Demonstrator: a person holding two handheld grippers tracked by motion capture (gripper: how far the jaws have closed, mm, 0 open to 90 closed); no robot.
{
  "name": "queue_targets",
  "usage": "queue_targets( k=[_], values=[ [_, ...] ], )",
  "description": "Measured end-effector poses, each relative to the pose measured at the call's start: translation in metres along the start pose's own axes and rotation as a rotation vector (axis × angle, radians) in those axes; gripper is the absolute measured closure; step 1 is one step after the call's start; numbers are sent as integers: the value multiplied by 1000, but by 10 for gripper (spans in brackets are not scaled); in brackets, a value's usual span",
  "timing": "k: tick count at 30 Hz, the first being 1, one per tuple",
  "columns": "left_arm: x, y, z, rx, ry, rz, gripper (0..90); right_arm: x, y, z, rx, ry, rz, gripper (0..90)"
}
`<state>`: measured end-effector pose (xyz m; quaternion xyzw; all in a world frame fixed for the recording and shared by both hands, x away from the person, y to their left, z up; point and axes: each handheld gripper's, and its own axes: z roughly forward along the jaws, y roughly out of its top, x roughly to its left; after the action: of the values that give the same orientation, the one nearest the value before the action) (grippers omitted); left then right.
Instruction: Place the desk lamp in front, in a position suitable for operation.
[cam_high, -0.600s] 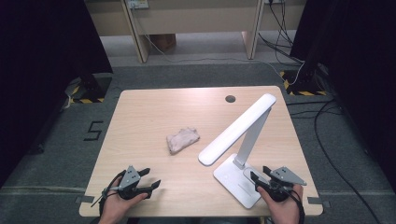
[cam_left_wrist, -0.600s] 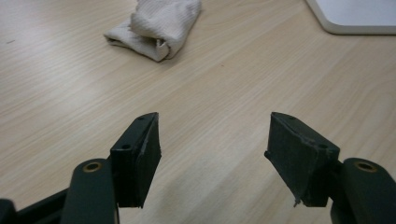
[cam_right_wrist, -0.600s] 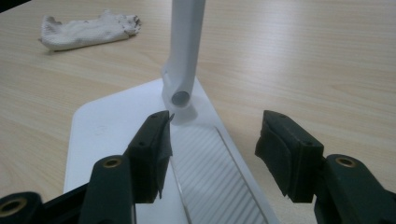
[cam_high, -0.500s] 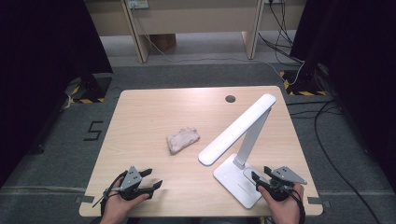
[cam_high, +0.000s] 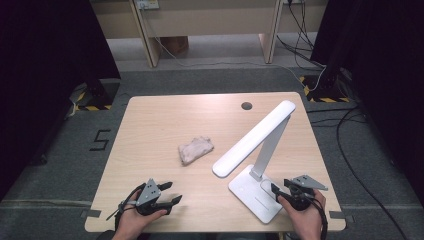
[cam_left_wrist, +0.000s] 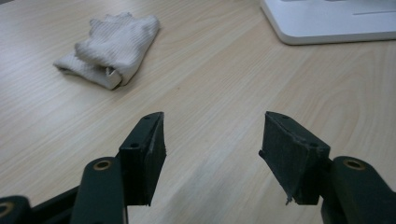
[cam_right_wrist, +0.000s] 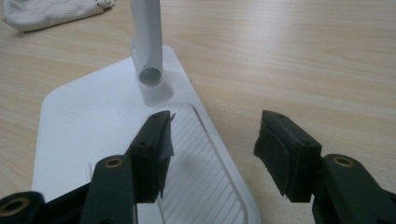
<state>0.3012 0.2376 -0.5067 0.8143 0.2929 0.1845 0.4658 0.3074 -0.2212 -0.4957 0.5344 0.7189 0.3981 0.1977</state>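
High view: left gripper (cam_high: 172, 193) and right gripper (cam_high: 275, 189) held at near table (cam_high: 150, 125) edge, white cloth (cam_high: 195, 150) mid-table, lamp (cam_high: 260, 165) untouched; nothing begun. Left gripper view: jaws wide, nothing betw. them, cloth (cam_left_wrist: 109, 49) well ahead, not yet reached. Right gripper view: jaws wide, empty, over lamp base (cam_right_wrist: 93, 126); all work judged still to do.

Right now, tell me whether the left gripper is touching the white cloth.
Apart. In the left gripper view, bare table lies between the open left gripper and the white cloth.

Even overhead light, soft shadows (dark surroundings)
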Motion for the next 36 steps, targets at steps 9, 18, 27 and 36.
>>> queue_targets(
  k=[9, 18, 27, 36],
  values=[
    [-15, 14, 23, 29, -113, 35, 451, -7, -2, -1, 54, 8, 17, 470],
    [-25, 26, 49, 56, -192, 20, 510, -10, 0, -3, 51, 75, 80, 478],
    [-43, 52, 65, 45, -251, 99, 480, 9, 44, 1, -109, 120, -23, 491],
    [-51, 66, 92, 77, -272, 159, 473, 14, 82, 10, -164, 121, -79, 578]
  ],
)
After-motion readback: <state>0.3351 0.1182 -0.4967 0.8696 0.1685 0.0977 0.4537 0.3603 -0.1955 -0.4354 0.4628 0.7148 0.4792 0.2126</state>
